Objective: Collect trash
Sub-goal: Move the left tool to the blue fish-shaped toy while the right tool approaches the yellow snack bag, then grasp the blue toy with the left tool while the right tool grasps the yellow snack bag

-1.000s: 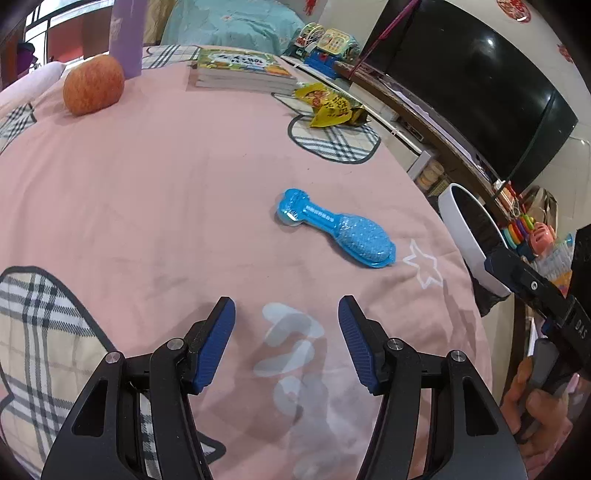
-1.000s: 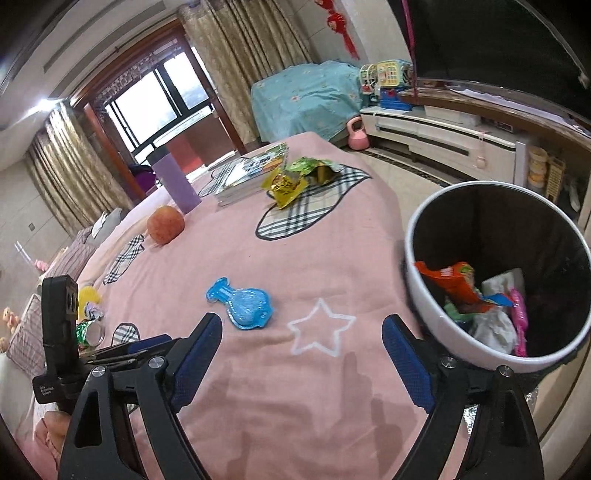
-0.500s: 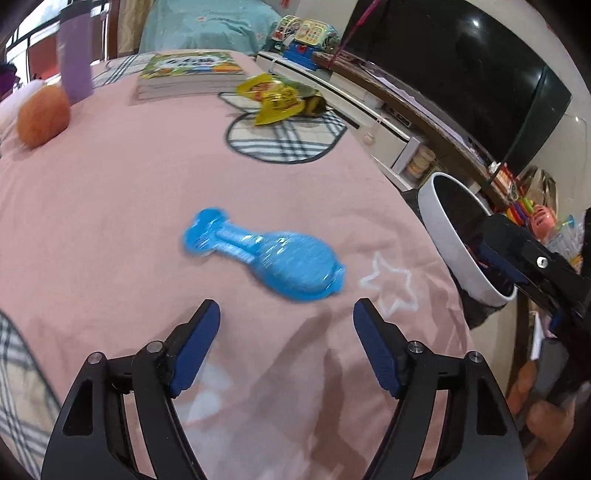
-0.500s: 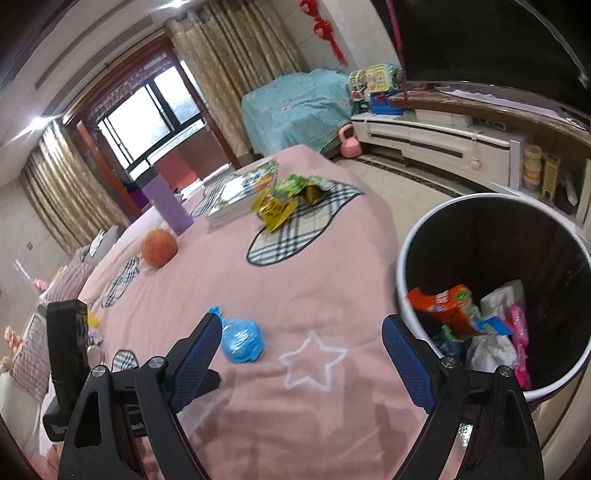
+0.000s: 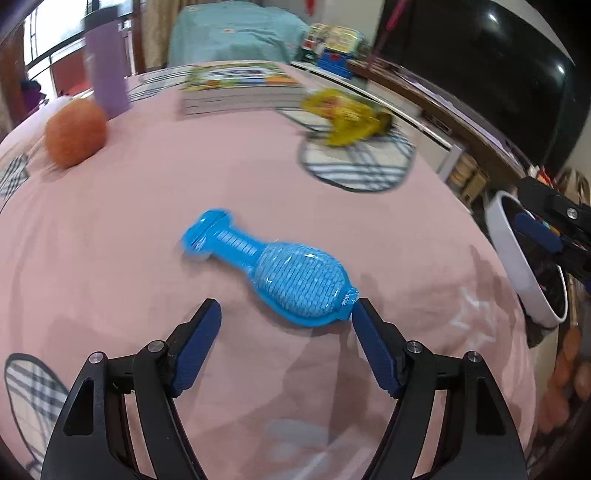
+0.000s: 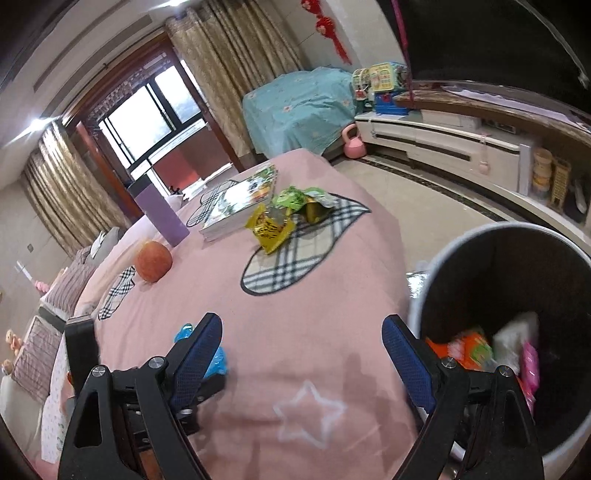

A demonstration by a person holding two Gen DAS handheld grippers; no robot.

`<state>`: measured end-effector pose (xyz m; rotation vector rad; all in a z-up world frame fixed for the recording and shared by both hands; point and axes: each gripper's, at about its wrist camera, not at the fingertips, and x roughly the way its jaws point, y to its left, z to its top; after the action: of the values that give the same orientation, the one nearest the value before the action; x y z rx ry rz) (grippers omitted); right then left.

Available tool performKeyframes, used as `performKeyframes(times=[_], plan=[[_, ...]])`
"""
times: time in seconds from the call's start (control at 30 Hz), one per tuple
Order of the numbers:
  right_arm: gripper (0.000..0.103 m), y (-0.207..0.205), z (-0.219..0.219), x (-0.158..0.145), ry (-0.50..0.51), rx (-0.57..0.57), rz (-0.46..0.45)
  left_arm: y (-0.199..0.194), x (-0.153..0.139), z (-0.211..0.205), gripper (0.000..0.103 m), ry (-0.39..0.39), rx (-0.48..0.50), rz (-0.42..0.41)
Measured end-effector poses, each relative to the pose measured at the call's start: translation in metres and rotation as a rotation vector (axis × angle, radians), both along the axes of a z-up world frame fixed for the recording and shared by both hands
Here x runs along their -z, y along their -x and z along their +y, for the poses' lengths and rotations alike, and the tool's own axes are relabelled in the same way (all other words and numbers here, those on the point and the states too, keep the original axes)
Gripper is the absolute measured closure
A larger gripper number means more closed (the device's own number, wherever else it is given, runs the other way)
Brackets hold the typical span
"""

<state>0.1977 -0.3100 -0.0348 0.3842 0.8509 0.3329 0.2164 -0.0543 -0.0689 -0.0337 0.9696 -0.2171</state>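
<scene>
Hovering left gripper (image 5: 286, 314) gaped wide just short of the blue package (image 5: 275, 273) on the pink bedspread (image 5: 147, 192), right gripper (image 6: 301, 332) spread wide too, its view alone showed inside the trash bin (image 6: 417, 295), package mostly hidden there.

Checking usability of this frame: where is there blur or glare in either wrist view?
Left wrist view: yellow wrappers and apple are motion-smeared, blue package fairly sharp, glare spot on the TV. Right wrist view: trash in the bin is blurred, window blown out.
</scene>
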Motion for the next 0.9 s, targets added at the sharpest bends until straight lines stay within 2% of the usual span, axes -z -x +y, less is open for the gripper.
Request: performKeyframes(times=[0.13,0.23,0.43,0.63,0.67,0.73,0.77,0.83,0.87,0.9], plan=[[0.014,-0.030,0.025,0.012,-0.015,-0.033,0.030,-0.003,0.001,0.035,0.028,0.014,-0.052,-0.017],[0.014,-0.050,0.040,0.020,-0.023,-0.052,0.039,0.001,0.002,0.055,0.028,0.105,-0.056,-0.037],[0.014,-0.095,0.067,0.031,-0.001,-0.069,0.032,0.001,0.002,0.060,0.022,0.176,-0.044,-0.045],[0.017,-0.132,0.077,0.047,-0.008,-0.041,0.053,0.002,0.001,0.058,0.019,0.176,-0.032,-0.045],[0.024,-0.134,0.078,0.049,-0.010,-0.042,0.055,0.003,0.001,0.058,0.018,0.174,-0.032,-0.045],[0.045,-0.138,0.083,0.053,0.003,-0.050,0.062,0.004,0.001,0.057,0.018,0.169,-0.033,-0.045],[0.063,-0.138,0.086,0.054,0.022,-0.051,0.065,0.004,0.001,0.056,0.018,0.165,-0.035,-0.046],[0.071,-0.135,0.087,0.055,0.025,-0.058,0.061,0.005,0.000,0.052,0.018,0.137,-0.046,-0.044],[0.085,-0.131,0.087,0.052,0.032,-0.058,0.048,0.005,0.000,0.050,0.018,0.117,-0.053,-0.043],[0.086,-0.126,0.086,0.050,0.041,-0.062,0.039,0.004,0.000,0.048,0.018,0.101,-0.059,-0.041]])
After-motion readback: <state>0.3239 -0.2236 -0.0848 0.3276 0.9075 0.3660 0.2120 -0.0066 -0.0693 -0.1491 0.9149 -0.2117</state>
